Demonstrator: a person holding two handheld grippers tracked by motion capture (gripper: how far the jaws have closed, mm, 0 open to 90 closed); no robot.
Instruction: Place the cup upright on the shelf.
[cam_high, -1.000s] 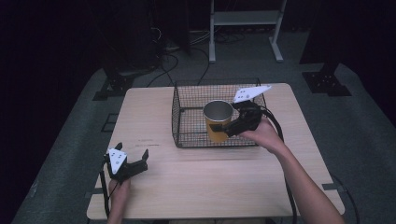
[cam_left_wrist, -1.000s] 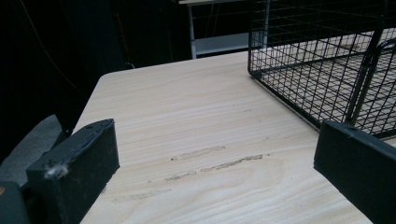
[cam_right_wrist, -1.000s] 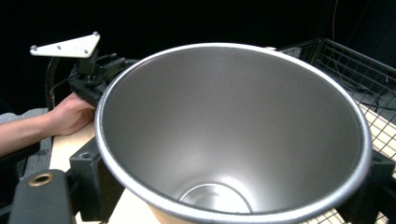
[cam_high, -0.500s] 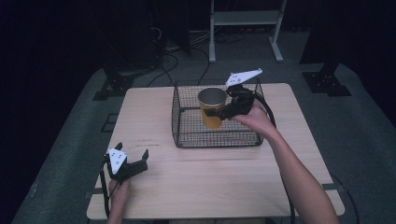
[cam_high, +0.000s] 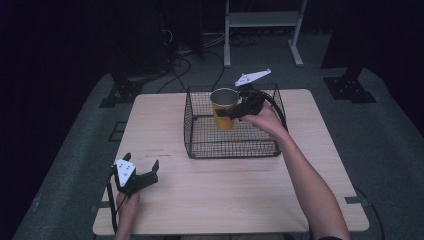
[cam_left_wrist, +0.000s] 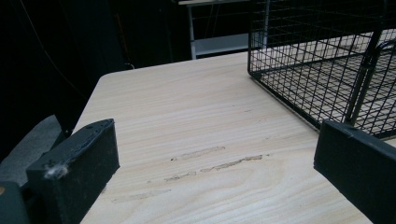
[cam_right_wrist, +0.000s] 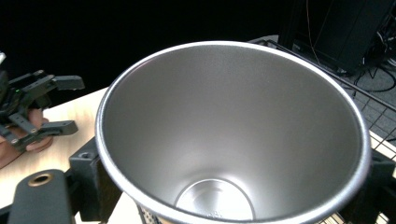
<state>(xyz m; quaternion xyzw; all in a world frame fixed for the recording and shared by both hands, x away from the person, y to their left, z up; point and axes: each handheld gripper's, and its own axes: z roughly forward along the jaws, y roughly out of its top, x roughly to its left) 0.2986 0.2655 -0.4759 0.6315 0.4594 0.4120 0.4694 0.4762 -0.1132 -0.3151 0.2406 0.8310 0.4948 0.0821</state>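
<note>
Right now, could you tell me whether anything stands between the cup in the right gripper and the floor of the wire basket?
Nothing visible does. The right gripper holds the cup upright above the wire basket, whose floor looks bare beneath it. The cup's inside is empty too.

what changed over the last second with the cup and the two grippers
The right gripper, shut on the cup throughout, carried it toward the far left part of the wire basket and seemingly a little higher. Nothing was taken hold of or let go. The left gripper stayed open at the near left of the table, and the basket did not move.
</note>
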